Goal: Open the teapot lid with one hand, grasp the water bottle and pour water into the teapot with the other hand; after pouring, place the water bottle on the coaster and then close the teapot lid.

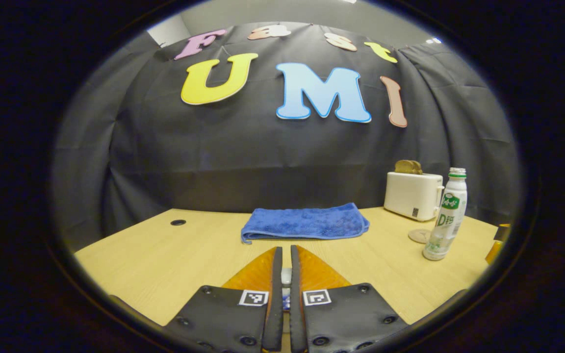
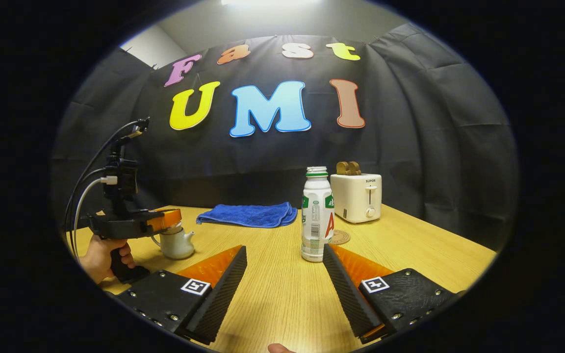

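Both tongs show their state plainly: the left gripper (image 1: pixel 282 255) has its two fingers pressed almost together, with a small pale thing between them low down that is too hidden to name, while the right gripper (image 2: pixel 285 255) is spread wide with nothing between its fingers. Going left to right in the right gripper view, a hand (image 2: pixel 103 255) at the far left holds the left gripper's handle, and that gripper's head sits right over the top of a small white teapot (image 2: pixel 177 243) on the wooden table (image 2: pixel 272 294); whether its fingers actually pinch the lid cannot be told. Farther back and to the right lies a folded blue towel (image 2: pixel 248 214). Next comes the water bottle (image 2: pixel 316 215), standing upright on the table, just beyond the tip of the right gripper's right finger and apart from it. Just behind the bottle to the right lies a round coaster (image 2: pixel 340 237), flat on the wood and bare. At the far right, near the black cloth wall, stands a white toaster (image 2: pixel 358 197) with brown slices sticking up out of it.
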Available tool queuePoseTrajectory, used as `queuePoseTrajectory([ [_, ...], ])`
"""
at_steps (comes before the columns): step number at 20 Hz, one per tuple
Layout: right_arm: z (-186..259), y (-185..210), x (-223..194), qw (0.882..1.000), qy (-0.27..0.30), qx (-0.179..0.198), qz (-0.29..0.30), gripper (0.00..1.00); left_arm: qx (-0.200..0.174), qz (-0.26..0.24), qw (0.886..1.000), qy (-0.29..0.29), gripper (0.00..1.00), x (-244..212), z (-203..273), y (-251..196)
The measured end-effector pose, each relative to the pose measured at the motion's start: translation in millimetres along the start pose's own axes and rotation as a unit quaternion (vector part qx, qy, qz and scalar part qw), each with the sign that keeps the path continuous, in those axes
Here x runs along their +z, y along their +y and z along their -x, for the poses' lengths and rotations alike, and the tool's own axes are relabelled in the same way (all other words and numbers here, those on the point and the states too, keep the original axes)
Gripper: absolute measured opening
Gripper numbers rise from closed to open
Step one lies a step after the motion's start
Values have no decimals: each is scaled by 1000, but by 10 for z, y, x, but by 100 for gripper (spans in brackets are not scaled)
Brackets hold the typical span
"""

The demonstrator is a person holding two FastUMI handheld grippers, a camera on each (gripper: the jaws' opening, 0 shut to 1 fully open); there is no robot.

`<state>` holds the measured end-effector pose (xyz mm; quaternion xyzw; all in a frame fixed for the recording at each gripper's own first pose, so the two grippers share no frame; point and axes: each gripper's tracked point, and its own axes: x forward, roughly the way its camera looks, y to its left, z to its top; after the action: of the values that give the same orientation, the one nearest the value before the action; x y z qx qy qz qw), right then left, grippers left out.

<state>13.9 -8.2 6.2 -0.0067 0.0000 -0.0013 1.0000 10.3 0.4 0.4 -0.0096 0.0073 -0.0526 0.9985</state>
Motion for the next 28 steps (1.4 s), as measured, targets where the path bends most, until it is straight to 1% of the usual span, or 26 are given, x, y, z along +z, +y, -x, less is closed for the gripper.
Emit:
queuePoseTrajectory([
  [2, -26, -27, 28, 1000, -3, -4, 5, 96, -5, -1, 1000, -7, 16, 42, 32, -38],
  [4, -42, -50, 46, 1000, -3, -7, 7, 96, -7, -8, 1000, -16, 12, 100, 71, -62],
  [8, -56, -26, 55, 1000, -4, -7, 9, 96, -5, -17, 1000, -26, 12, 139, 85, -57],
  [9, -55, -13, 60, 1000, -2, -5, 9, 96, -2, -21, 1000, -20, 12, 99, 52, -42],
  [10, -57, -1, 47, 1000, -1, -4, 8, 96, -2, -23, 1000, -10, 16, 3, 11, -19],
  [11, -49, 12, 58, 1000, -2, -2, 6, 96, -3, -22, 1000, 2, 16, -66, -22, -3],
  [14, -43, 11, 76, 1000, -7, 0, 4, 96, 7, -29, 1000, 2, 16, -94, -84, 42],
  [15, -39, 17, 67, 1000, -6, 1, 2, 96, 3, -31, 999, 18, 15, -164, -99, 22],
  [16, -34, 10, 61, 1000, -6, 2, 1, 96, 4, -23, 1000, 17, 12, -175, -96, 20],
  [17, -31, -9, 64, 1000, -7, 2, -1, 96, 7, -21, 1000, 15, 16, -127, -92, 40],
  [19, -31, -51, 72, 1000, -10, -1, -8, 96, 9, -21, 1000, 5, 16, -84, -70, 56],
  [21, -56, -91, 52, 1000, -9, -3, -10, 96, 8, -20, 1000, -16, 15, 71, -20, 33],
  [22, -69, -109, 39, 1000, -8, -4, -10, 96, 7, -20, 999, -28, 12, 151, 20, 11],
  [23, -87, -130, 38, 1000, -6, -6, -7, 96, 5, -20, 999, -37, 12, 237, 58, -13],
  [24, -103, -151, 33, 1000, -5, -8, -5, 96, 2, -20, 999, -44, 16, 286, 104, -42],
  [28, -236, -258, 121, 1000, -13, -17, 6, 96, -16, -15, 998, -60, 16, 500, 415, -179],
])
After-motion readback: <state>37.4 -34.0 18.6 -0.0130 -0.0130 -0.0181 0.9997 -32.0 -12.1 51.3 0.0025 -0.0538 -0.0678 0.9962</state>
